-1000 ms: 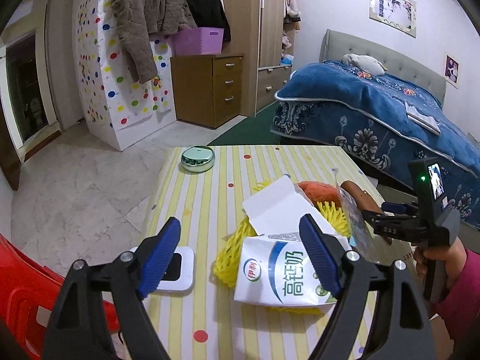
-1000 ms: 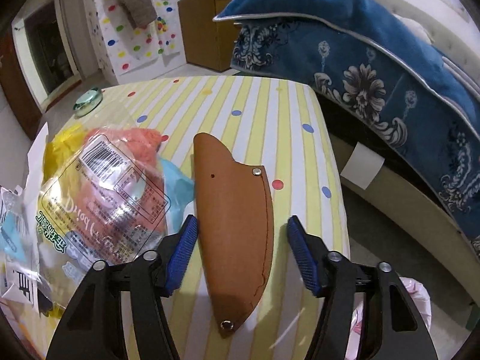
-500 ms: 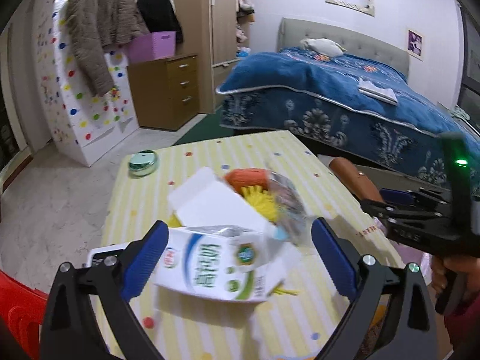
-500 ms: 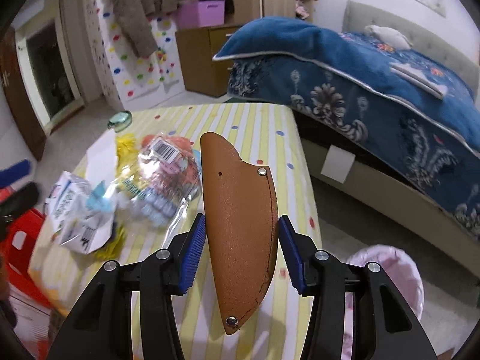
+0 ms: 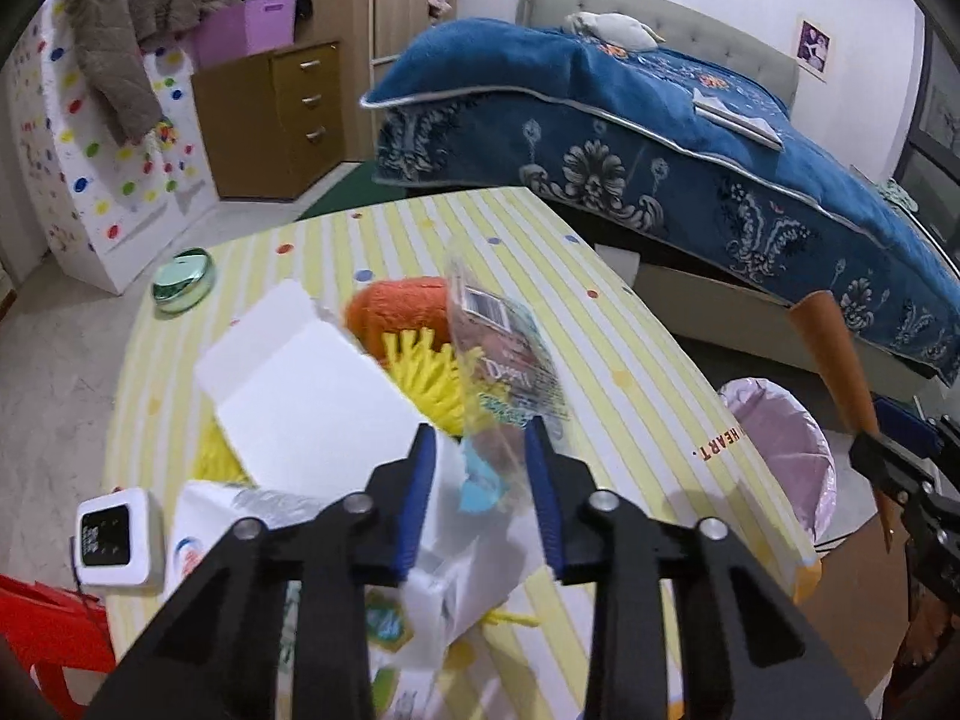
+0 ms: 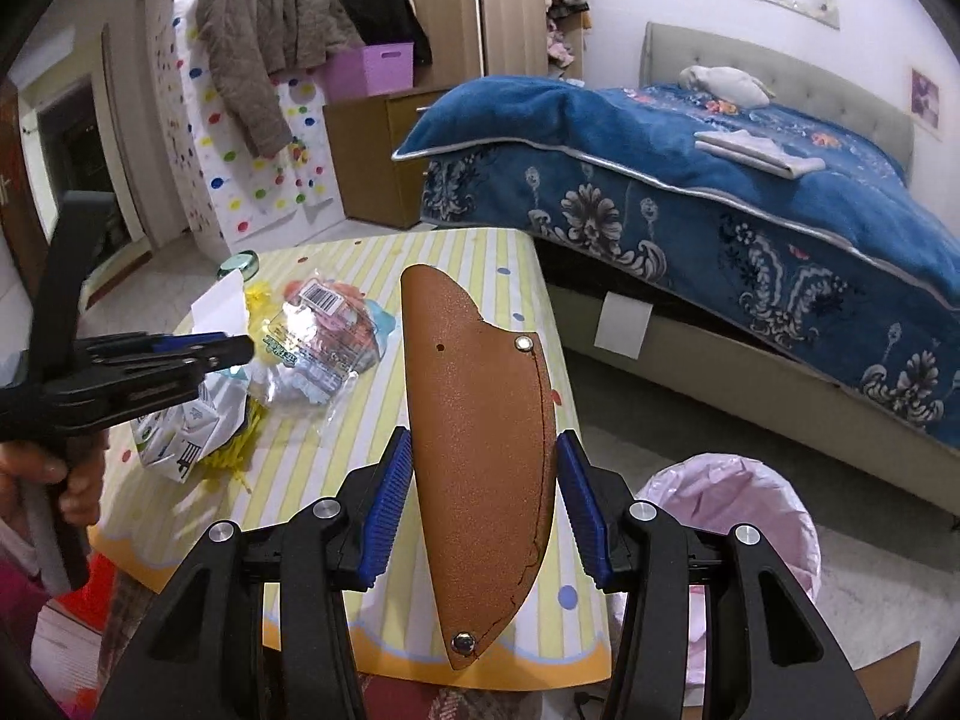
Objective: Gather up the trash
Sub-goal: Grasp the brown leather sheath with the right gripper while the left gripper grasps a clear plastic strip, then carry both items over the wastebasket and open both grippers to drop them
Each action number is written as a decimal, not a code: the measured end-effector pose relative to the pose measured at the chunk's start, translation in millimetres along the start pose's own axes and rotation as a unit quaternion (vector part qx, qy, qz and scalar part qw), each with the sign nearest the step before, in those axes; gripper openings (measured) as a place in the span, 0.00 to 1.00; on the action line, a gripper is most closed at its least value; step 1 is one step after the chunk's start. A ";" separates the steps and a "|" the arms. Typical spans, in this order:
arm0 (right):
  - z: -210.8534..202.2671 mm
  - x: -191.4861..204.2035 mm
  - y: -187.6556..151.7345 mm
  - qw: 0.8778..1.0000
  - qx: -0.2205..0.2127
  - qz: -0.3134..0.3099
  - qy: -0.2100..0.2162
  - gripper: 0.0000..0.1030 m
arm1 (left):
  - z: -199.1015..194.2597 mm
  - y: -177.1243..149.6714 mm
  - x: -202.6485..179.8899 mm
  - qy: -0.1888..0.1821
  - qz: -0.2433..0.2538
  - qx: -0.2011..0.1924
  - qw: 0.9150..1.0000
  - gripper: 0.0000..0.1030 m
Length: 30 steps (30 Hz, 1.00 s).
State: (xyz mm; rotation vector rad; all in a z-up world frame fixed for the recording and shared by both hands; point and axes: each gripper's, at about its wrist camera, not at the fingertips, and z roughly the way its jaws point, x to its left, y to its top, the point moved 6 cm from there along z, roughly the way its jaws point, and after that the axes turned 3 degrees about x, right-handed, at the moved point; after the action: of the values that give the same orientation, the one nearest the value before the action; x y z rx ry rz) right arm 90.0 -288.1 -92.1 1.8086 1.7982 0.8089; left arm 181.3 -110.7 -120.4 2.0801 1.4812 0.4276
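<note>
The table [image 6: 492, 252] sits ahead of your right gripper [image 6: 483, 510], the pink bin [image 6: 744, 516] just right. It squeezes the brown sheath [image 6: 480, 420]. Your left gripper [image 5: 480, 504] pinches a clear wrapper [image 5: 504, 372] above the milk carton [image 5: 444, 588].

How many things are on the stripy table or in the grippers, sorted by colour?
Orange or brown: 2, the brown leather sheath and orange foam net
Yellow: 1, the yellow foam net
White: 3, the milk carton, white box and small white clock
Green: 1, the round green tin
Clear: 1, the plastic snack bag
Total: 8
</note>
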 end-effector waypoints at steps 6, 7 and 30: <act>-4.9 -1.6 -0.7 1.000 -0.005 0.006 0.001 0.47 | -0.3 5.6 -7.8 -0.016 0.008 -0.006 1.000 0.00; -6.5 -1.7 0.1 1.000 -0.007 0.007 0.000 0.47 | -6.4 7.7 -10.3 -0.020 0.012 -0.017 1.000 0.00; -53.7 -91.4 -63.3 0.992 0.003 0.104 -0.075 0.48 | -74.0 -32.2 -139.3 -0.109 0.086 -0.073 0.988 0.00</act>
State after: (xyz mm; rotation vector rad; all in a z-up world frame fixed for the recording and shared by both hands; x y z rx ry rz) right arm 9.8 -381.1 -104.8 2.0278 1.5371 0.7217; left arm 68.4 -215.1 -72.7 2.0721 1.1172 0.3489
